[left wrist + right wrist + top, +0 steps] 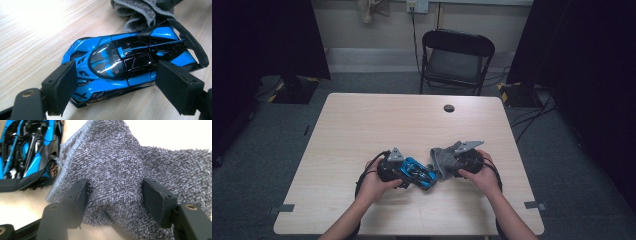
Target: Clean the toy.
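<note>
Across the pale wooden desk [362,120], toward its 6 o'clock edge in the high view: a grey terry cloth [120,162] at about 3 o'clock of a blue and black toy car [117,62], touching or nearly touching the car's tail. Judged soft, limp and light, that cloth; sure to sag and fold wherever unsupported, so best taken by a thick bunch, not by a thin hem. Bunched already between the pads of the right claw [115,200], roughly half open, with pile bulging up and filling the gap, so apparently pinched. Judged light but rigid, glossy and slippery, the car; thin rear wing and splitter likely fragile, so better gripped across the solid flanks amidships than by wing or nose. Flanked exactly so by the left claw [115,82], spread wide, one pad against the side near the nose at 9 o'clock, the other against the rear flank at 3 o'clock, seemingly clamped on. Hard to tell: whether the wheels rest on the desk or hang just clear. Hidden under the body: wheels and underside. Cut off at the 12 o'clock edge of the left gripper view: most of the cloth. Cut off at the 9 o'clock edge of the right gripper view: the car's front half
</note>
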### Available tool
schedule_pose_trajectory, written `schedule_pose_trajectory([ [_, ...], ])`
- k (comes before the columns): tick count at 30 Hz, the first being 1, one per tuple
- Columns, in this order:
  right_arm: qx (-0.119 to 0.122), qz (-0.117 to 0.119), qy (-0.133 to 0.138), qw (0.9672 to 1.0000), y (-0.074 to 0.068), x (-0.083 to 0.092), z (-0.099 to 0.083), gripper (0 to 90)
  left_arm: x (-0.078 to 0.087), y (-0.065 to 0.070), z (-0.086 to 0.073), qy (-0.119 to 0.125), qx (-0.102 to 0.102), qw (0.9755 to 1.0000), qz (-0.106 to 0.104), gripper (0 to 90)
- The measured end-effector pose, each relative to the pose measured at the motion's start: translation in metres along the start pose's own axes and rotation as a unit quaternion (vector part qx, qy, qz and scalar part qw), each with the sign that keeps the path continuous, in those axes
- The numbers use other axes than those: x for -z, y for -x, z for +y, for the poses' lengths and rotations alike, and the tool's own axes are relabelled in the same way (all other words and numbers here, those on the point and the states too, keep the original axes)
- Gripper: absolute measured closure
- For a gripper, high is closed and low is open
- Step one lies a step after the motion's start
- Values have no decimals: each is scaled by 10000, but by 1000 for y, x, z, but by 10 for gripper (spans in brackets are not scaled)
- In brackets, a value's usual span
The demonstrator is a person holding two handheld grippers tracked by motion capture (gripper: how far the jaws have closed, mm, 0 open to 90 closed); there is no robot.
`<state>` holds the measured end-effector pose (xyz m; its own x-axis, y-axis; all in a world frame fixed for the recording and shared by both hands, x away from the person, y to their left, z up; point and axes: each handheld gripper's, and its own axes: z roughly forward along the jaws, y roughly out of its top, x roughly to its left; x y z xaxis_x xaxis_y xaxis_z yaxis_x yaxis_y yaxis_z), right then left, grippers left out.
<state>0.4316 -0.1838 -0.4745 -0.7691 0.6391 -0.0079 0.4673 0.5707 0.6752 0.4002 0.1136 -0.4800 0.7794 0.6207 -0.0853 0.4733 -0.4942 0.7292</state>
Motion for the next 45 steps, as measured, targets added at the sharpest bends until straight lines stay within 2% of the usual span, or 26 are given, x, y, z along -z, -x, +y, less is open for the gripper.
schedule_pose_trajectory([
  [5, 123, 68, 162, 9998, -2, 10, -2, 293, 0, 0, 0, -17, -12, 10000, -3, 174],
  [10, 391, 50, 183, 9991, 1, 13, 4, 251, 0, -1, 1, -13, 15, 10000, -20, 174],
  [13, 594, 28, 3, 9982, 1, 6, 9, 252, 0, -2, 1, -13, 38, 10000, -31, 174],
  [16, 656, 27, -155, 9977, 0, -6, 9, 247, 0, -2, 1, 2, 56, 10000, -51, 174],
  [19, 650, -17, -141, 9978, -1, -13, 6, 243, 0, -2, 0, 31, 76, 9999, -63, 174],
  [22, 532, -114, -111, 9985, 1, -17, 3, 259, 0, -2, 0, 37, 61, 10000, -61, 174],
  [24, 469, -175, -55, 9987, 1, -19, 2, 295, 0, -2, 0, 40, 50, 10000, -46, 174],
  [27, 303, -327, 19, 9990, 2, -18, 0, 419, 0, -2, 0, 43, 35, 10000, -40, 174],
  [29, 216, -500, 99, 9985, 2, -17, -2, 535, 0, -2, 0, 43, 34, 10000, -42, 174],
  [34, 132, -672, 48, 9976, 2, -15, -1, 665, 1, -4, 2, 131, 178, 9997, -101, 185],
  [37, 191, -717, -65, 9972, 0, -15, 2, 691, 3, -2, 7, 165, 50, 9998, -140, 184],
  [40, -8, -642, -26, 9979, 2, -13, 1, 705, 1, 1, 13, 240, -47, 9994, -259, 181],
  [45, -20, -624, -46, 9980, 1, -8, 2, 714, -7, 7, 21, 281, -265, 9989, -281, 187],
])
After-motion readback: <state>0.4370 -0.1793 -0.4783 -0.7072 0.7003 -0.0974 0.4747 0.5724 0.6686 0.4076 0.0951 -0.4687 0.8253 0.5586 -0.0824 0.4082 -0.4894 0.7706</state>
